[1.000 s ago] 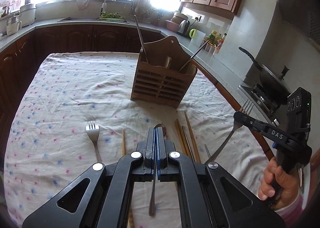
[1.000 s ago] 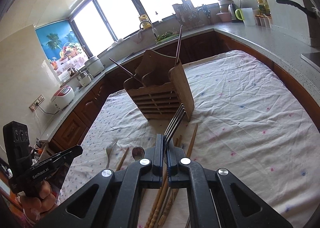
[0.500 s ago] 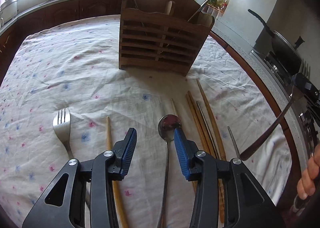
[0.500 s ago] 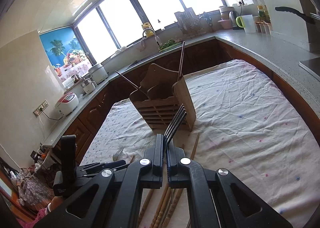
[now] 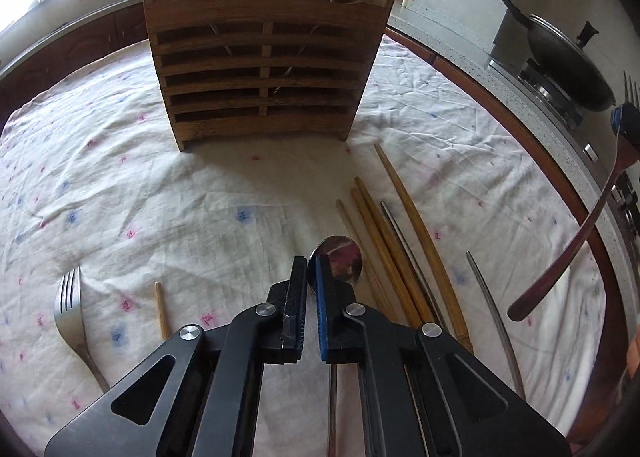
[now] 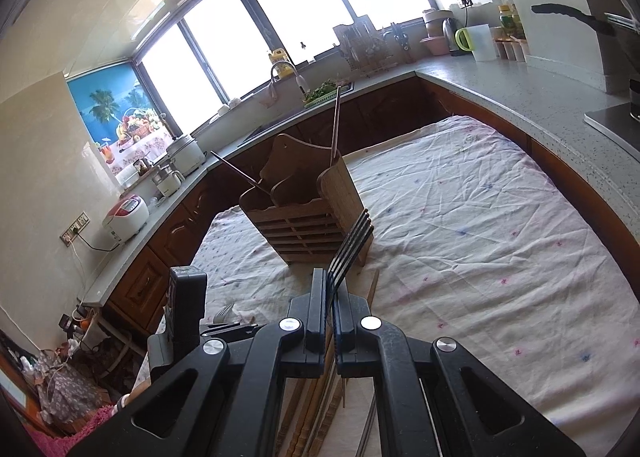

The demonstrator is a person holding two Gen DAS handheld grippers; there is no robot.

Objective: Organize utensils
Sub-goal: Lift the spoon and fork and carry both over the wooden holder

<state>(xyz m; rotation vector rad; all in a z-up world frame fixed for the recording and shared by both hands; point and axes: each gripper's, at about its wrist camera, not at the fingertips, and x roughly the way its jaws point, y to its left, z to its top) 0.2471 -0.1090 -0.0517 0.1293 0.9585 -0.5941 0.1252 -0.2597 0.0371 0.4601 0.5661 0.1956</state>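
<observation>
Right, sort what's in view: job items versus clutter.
Job: holder, spoon by the left gripper, fork in the right gripper, second fork, chopsticks.
Clutter: wok, kettle, rice cooker, tap.

Holder (image 5: 264,69) behind on cloth (image 5: 140,193), fork (image 5: 74,313) front left, chopsticks (image 5: 400,253) right of spoon (image 5: 340,257)

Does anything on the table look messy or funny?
Yes. The chopsticks lie loose in a fanned bunch on the tablecloth, and one chopstick lies alone beside the fork, away from the bunch. The cloth is wrinkled. The wooden utensil holder stands upright; nothing looks broken or spilled.
</observation>
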